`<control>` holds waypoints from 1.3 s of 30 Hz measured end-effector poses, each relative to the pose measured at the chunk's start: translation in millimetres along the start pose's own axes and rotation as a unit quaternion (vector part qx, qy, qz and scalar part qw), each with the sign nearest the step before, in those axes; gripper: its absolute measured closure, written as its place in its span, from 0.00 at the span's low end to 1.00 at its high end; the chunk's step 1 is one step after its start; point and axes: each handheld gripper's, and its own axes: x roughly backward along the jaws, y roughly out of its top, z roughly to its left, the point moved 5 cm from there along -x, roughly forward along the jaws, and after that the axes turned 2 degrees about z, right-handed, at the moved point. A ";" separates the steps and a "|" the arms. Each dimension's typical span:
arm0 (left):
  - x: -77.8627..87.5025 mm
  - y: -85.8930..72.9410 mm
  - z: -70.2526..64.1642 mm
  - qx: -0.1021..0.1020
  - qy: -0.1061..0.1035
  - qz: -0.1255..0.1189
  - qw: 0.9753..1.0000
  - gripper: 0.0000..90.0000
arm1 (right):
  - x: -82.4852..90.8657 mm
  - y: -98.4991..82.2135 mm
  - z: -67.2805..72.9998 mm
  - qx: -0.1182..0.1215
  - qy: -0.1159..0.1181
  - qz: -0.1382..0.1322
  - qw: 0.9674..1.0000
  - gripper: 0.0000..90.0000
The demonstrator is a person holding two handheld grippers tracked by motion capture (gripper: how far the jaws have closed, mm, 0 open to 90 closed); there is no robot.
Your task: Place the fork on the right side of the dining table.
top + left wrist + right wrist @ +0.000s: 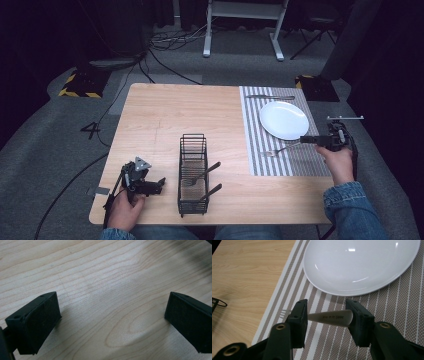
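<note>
Right claw (327, 315) grips fork (332, 318); high view adds caddy (193, 175).

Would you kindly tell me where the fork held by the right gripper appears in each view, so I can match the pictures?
High view: the fork lies low over the striped placemat, right of centre, its handle in the right gripper.
Right gripper view: lower centre, its handle crosses between the jaws, tines at left.
Left gripper view: not in it; bare wooden table.
Shared landmark: the white plate just beyond the fork.

Denim sleeves (352, 207) — black claws (327, 317)
</note>
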 end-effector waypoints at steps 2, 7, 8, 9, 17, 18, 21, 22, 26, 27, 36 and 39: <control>0.0 0.0 0.0 0.000 0.000 0.000 1.000 0.00 | -3.0 -3.9 -6.0 -0.008 0.001 0.002 1.000 0.58; 0.0 0.0 0.0 0.000 0.000 0.000 1.000 0.00 | -7.1 -9.1 -14.6 -0.023 0.003 0.005 1.000 0.57; 0.0 0.0 0.0 0.000 0.000 0.000 1.000 0.00 | -7.1 -9.1 -14.6 -0.023 0.003 0.005 1.000 0.57; 0.0 0.0 0.0 0.000 0.000 0.000 1.000 0.00 | -8.2 -10.0 -16.7 -0.026 0.004 0.006 1.000 0.56; 0.0 0.0 0.0 0.000 0.000 0.000 1.000 0.00 | -12.8 -14.2 -24.4 -0.038 0.001 0.008 0.999 0.52; 0.0 0.0 0.0 0.000 0.000 0.000 1.000 0.00 | -14.2 -16.0 -26.4 -0.040 -0.002 0.010 0.999 0.51; 0.0 0.0 0.0 0.000 0.000 0.000 1.000 0.00 | -17.4 -19.1 -30.1 -0.042 -0.008 0.016 0.999 0.50; 0.0 0.0 0.0 0.000 0.000 0.000 1.000 0.00 | -17.4 -19.1 -30.1 -0.042 -0.008 0.016 0.999 0.50; 0.0 0.0 0.0 0.000 0.000 0.000 1.000 0.00 | -21.8 -23.9 -35.9 -0.048 -0.013 0.023 0.999 0.50; 0.0 0.0 0.0 0.000 0.000 0.000 1.000 0.00 | -22.5 -24.5 -36.6 -0.049 -0.013 0.023 0.998 0.50; 0.0 0.0 0.0 0.000 0.000 0.000 1.000 0.00 | -27.2 -31.6 -45.3 -0.061 -0.030 0.033 0.997 0.48; 0.0 0.0 0.0 0.000 0.000 0.000 1.000 0.00 | -27.6 -33.1 -47.7 -0.060 -0.039 0.033 0.997 0.47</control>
